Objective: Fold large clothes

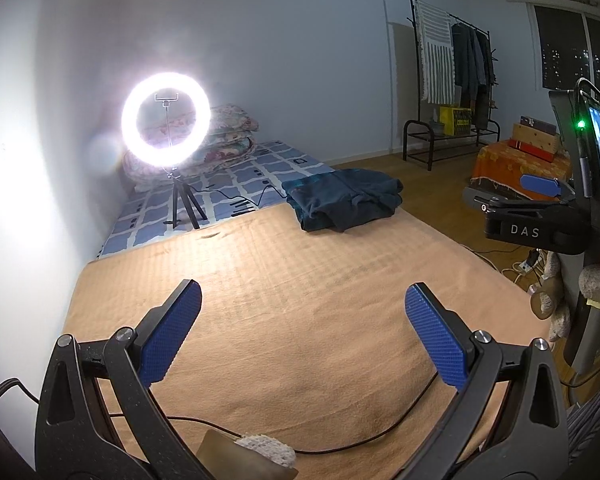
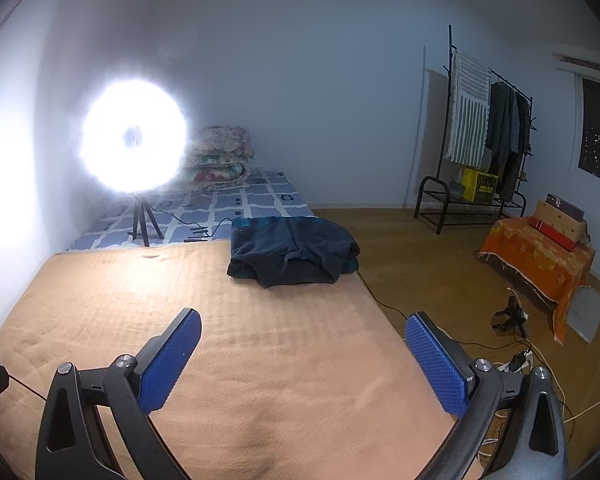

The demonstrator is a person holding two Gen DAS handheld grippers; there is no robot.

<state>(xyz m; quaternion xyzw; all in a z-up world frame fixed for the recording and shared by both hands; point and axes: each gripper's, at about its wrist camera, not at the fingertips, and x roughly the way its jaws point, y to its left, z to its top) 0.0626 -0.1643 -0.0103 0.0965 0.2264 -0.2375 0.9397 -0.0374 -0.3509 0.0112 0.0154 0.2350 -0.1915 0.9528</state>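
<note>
A dark teal garment (image 1: 342,200) lies folded in a thick bundle at the far right corner of the tan blanket (image 1: 292,312); it also shows in the right wrist view (image 2: 294,252). My left gripper (image 1: 302,300) is open and empty, held above the blanket's near part, well short of the garment. My right gripper (image 2: 302,330) is open and empty above the blanket's right side (image 2: 240,360), also short of the garment. The right gripper's side (image 1: 540,216) shows at the right edge of the left wrist view.
A lit ring light on a tripod (image 1: 166,120) stands on the blue checked sheet (image 1: 236,176) beyond the blanket, with folded quilts (image 2: 220,156) behind. A clothes rack (image 2: 484,136), an orange-covered box (image 2: 540,256) and floor cables (image 2: 516,360) lie to the right.
</note>
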